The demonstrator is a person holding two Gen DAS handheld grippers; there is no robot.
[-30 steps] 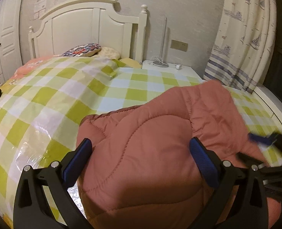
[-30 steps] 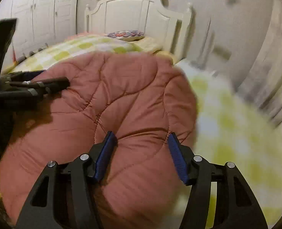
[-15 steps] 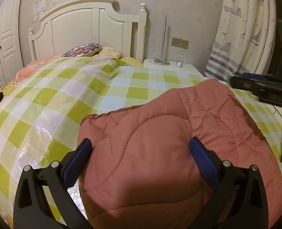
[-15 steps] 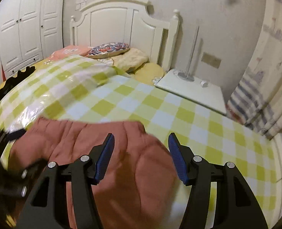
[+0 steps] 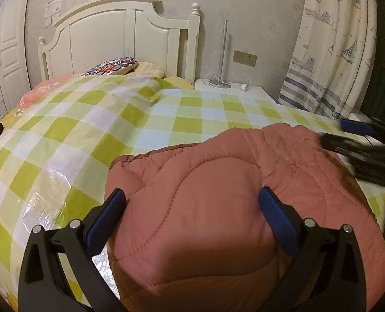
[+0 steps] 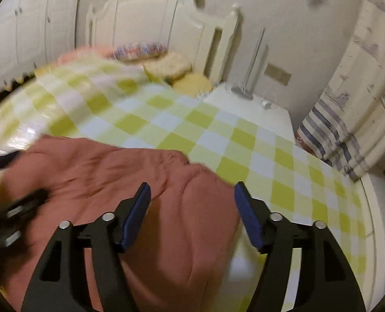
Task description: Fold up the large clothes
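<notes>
Left wrist view: the left gripper [image 5: 192, 208] stands spread astride the quilted pink garment [image 5: 218, 195] on the checked bed cover [image 5: 62, 143], pinching nothing.

Right wrist view: the right gripper [image 6: 192, 208], jaws just widened and empty, hovers nearer the garment's 3 o'clock edge, the bulk lying toward 9.

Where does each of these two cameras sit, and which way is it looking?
Left wrist view: on the left gripper, looking forward and down over the pink quilted garment toward the headboard; jaws open, the right gripper at the right edge.
Right wrist view: on the right gripper, facing likewise, blurred; its jaws have just been opening, nothing pinched.
Shared: garment, checked bedcover, headboard, nightstand, curtain.
</notes>
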